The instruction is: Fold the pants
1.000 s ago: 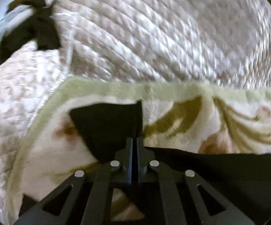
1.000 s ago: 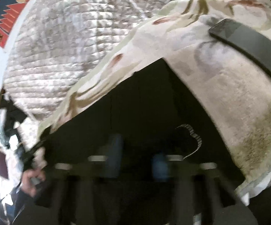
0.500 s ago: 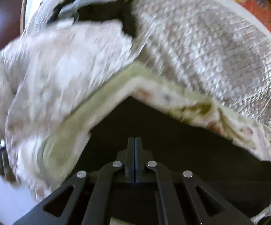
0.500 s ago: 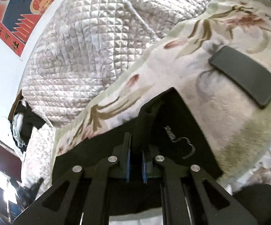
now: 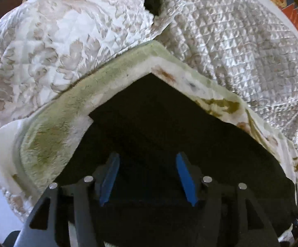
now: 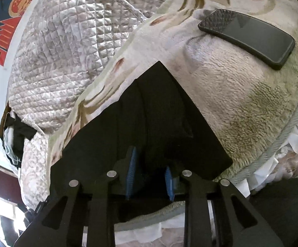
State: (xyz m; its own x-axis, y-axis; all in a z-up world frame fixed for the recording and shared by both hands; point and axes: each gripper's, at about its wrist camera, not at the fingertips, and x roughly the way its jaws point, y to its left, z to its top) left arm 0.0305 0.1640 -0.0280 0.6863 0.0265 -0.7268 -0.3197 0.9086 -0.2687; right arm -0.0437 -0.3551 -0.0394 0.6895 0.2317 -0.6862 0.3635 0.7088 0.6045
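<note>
Black pants lay folded flat on the fleece blanket covering the bed, one corner pointing toward the quilt at the bed's far side, the near part reaching the blanket's front edge. Both jaws had just been opening: the left hand-held gripper stood wide over the cloth, the right hand-held gripper narrower, with no fabric visibly pinched in either. Pulling away low could have let a pad snag the top layer and drag the fold open. The phone near the blanket's far right corner risked a knock from a careless sweep.
</note>
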